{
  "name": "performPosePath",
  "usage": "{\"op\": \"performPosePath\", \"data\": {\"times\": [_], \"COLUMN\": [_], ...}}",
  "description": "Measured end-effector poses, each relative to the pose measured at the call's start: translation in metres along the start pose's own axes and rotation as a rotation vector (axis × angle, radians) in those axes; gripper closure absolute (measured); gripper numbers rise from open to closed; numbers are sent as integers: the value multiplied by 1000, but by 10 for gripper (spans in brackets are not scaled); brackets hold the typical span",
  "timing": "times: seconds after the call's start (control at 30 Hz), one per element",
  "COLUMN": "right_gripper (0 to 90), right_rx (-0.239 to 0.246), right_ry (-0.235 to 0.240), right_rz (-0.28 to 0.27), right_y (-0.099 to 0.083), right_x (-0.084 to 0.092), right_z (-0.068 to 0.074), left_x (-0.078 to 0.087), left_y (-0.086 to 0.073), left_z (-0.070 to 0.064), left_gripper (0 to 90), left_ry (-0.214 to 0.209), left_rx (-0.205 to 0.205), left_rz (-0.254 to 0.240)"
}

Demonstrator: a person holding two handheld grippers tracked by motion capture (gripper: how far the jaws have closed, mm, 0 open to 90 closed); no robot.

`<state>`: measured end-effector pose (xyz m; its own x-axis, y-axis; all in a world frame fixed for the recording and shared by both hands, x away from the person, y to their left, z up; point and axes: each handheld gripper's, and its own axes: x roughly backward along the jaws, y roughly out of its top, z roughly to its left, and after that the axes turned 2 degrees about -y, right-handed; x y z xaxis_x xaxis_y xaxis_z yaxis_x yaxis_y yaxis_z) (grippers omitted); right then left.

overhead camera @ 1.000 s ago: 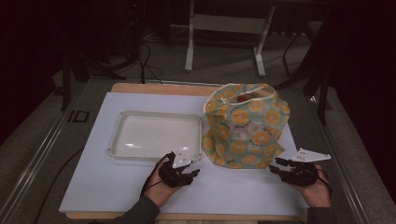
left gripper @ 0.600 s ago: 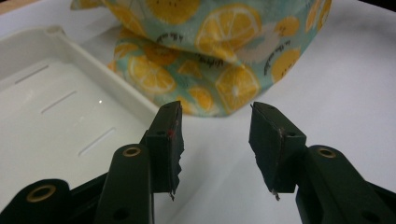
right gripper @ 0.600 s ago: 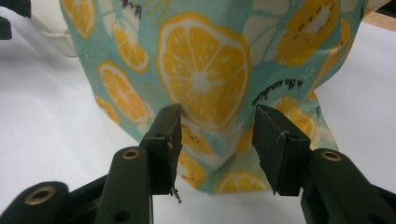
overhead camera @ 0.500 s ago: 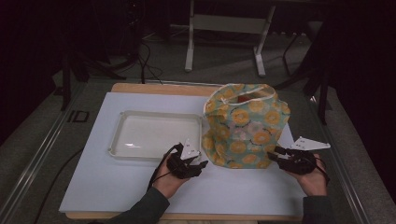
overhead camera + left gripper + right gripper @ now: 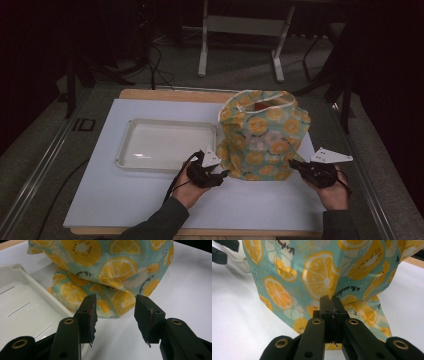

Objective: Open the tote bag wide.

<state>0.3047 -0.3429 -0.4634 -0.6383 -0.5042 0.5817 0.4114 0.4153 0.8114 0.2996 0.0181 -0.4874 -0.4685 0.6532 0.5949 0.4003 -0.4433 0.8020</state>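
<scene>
High view: a lemon-print fabric bag [image 5: 262, 135] stands between two hand-held grippers. Right gripper [image 5: 331, 302] has just closed; its jaws pinch a fold of the bag's lower side. Left gripper [image 5: 115, 315] is parted and empty, with the bag just ahead and a white tray [image 5: 22, 307] beside it.

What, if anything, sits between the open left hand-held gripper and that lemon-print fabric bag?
Nothing visible. The left hand-held gripper faces the teal lemon-print fabric bag with open jaws and bare white tabletop between. The white plastic tray lies off to one side.
</scene>
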Motion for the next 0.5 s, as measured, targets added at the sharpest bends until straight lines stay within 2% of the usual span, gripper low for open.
{"op": "performPosePath", "data": {"times": [0.2, 0.33, 0.5], "right_gripper": [900, 900, 900], "right_rx": [7, 5, 5], "right_ry": [7, 12, 18], "right_rz": [10, 11, 12], "right_y": [-2, -4, -4], "right_x": [1, 2, 1], "right_z": [1, 1, 3], "left_x": [-10, -16, -21], "left_y": [4, 10, 19], "left_z": [-2, -4, -9], "left_gripper": [508, 490, 490], "left_ry": [-1, 4, -12], "left_rx": [-3, -6, -16], "left_rz": [4, -4, -27]}}
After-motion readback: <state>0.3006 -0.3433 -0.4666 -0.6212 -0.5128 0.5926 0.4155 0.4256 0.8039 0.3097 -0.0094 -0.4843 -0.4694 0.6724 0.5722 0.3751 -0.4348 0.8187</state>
